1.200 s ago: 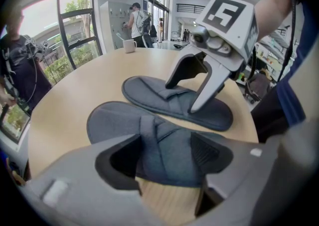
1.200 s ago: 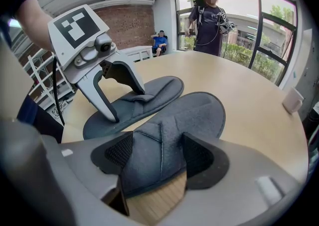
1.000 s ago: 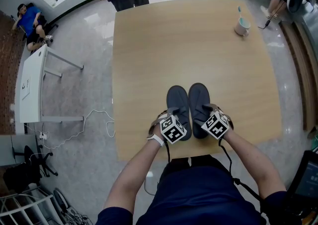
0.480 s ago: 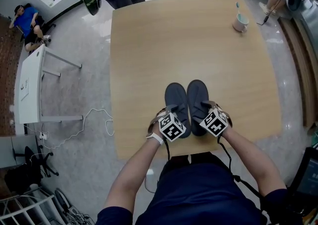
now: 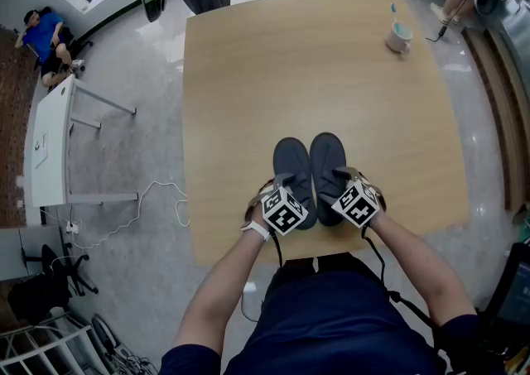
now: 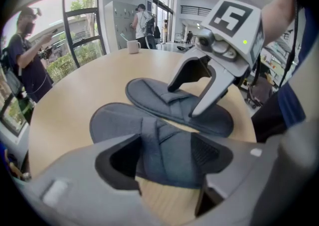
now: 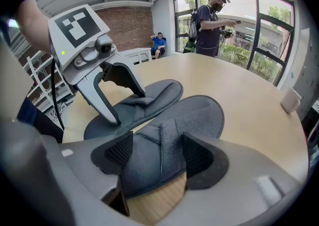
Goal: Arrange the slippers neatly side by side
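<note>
The left slipper (image 5: pixel 290 158) and right slipper (image 5: pixel 329 154) lie close side by side near the surface's (image 5: pixel 315 67) front edge. Bare wood lies open ahead and to both sides. The left gripper's (image 6: pixel 164 155) jaws, set wide, clamp the left slipper's sides. The right gripper (image 7: pixel 158 155) clamps the right slipper likewise. A cup (image 5: pixel 400 36) stands well apart at the far right corner. The floor (image 5: pixel 141 117) is glossy grey.

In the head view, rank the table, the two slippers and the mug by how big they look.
1. table
2. left slipper and right slipper: they look alike, so tied
3. mug: smallest, though it also stands farthest from the camera
</note>
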A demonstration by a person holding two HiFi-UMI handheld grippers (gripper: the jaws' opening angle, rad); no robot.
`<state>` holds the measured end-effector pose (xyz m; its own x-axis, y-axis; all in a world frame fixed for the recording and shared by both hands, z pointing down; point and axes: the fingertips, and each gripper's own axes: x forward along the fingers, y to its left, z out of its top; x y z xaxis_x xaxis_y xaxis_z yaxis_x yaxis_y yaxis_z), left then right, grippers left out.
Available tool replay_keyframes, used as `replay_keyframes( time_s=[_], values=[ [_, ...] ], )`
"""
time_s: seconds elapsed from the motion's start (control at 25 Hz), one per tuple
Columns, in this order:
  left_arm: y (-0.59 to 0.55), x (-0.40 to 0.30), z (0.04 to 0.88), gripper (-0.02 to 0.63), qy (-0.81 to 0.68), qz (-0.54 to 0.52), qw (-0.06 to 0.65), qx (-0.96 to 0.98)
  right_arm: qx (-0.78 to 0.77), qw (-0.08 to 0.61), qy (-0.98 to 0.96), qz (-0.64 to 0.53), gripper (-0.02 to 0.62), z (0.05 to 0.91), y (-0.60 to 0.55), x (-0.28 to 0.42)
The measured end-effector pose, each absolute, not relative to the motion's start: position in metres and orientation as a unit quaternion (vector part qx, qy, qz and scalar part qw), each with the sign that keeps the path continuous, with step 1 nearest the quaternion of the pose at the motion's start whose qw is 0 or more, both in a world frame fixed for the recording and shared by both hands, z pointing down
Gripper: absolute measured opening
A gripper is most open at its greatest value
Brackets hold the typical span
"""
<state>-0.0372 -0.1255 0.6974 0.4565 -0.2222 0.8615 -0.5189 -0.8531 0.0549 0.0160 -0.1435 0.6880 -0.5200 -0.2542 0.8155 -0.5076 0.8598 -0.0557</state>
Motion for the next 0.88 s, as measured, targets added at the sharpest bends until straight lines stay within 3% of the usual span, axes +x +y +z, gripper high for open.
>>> replay_keyframes(
  time_s=[0.44, 0.56, 0.64, 0.72, 0.88],
  values=[
    [-0.131, -0.056, 0.593, 0.272, -0.375, 0.301, 0.184, 0.857, 0.339, 0.265, -0.878, 0.211, 0.230, 0.606, -0.153, 0.032],
    [-0.120, -0.052, 0.562, 0.155, -0.387, 0.256, 0.197, 0.864, 0.338, 0.227, -0.888, 0.213, 0.088, 0.576, -0.149, 0.036],
    [-0.115, -0.049, 0.542, 0.077, -0.394, 0.232, 0.196, 0.868, 0.332, 0.207, -0.895, 0.213, 0.028, 0.556, -0.144, 0.036],
    [-0.111, -0.048, 0.521, 0.005, -0.406, 0.211, 0.175, 0.872, 0.327, 0.184, -0.904, 0.206, 0.014, 0.533, -0.139, 0.034],
    [-0.108, -0.044, 0.467, 0.005, -0.420, 0.194, 0.074, 0.883, 0.341, 0.121, -0.916, 0.174, 0.011, 0.482, -0.133, 0.030]
  ],
)
